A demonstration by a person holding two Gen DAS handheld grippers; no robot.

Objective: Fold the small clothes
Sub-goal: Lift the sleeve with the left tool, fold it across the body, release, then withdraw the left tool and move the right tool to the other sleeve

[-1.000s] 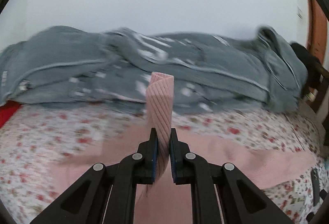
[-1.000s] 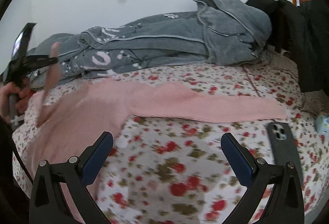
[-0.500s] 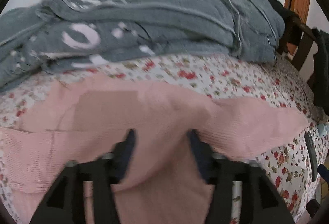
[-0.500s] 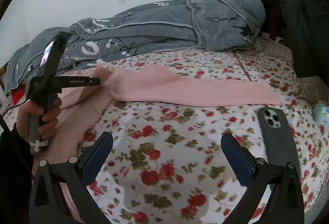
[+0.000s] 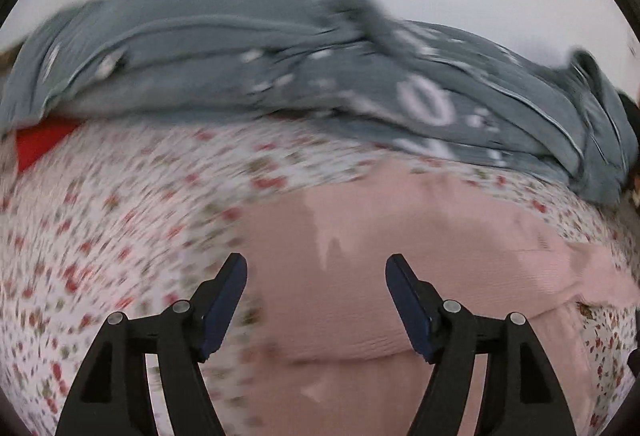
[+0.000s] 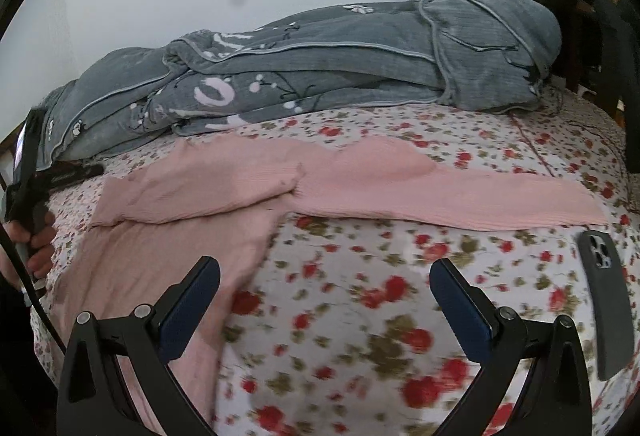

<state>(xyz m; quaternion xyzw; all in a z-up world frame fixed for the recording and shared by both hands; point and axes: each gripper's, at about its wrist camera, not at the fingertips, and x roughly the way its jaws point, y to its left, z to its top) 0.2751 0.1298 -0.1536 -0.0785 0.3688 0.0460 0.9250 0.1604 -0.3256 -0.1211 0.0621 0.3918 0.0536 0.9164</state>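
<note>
Bedspread in a red floral print fills both wrist views, with a heap of grey blanket banked along the wall at the top of the frame. A pink knit top lies flat across the centre of the right wrist view, one sleeve folded over its body, the other sleeve stretched out toward the right edge, near a dark phone. Soft, light and limp, the top should drape and slide if lifted; the cuff or hem edge looks the best place to pinch. The left gripper hovers over the top in the lower centre, jaws opening and empty. The right gripper stands released above bare bedspread, the top at its lower left.
</note>
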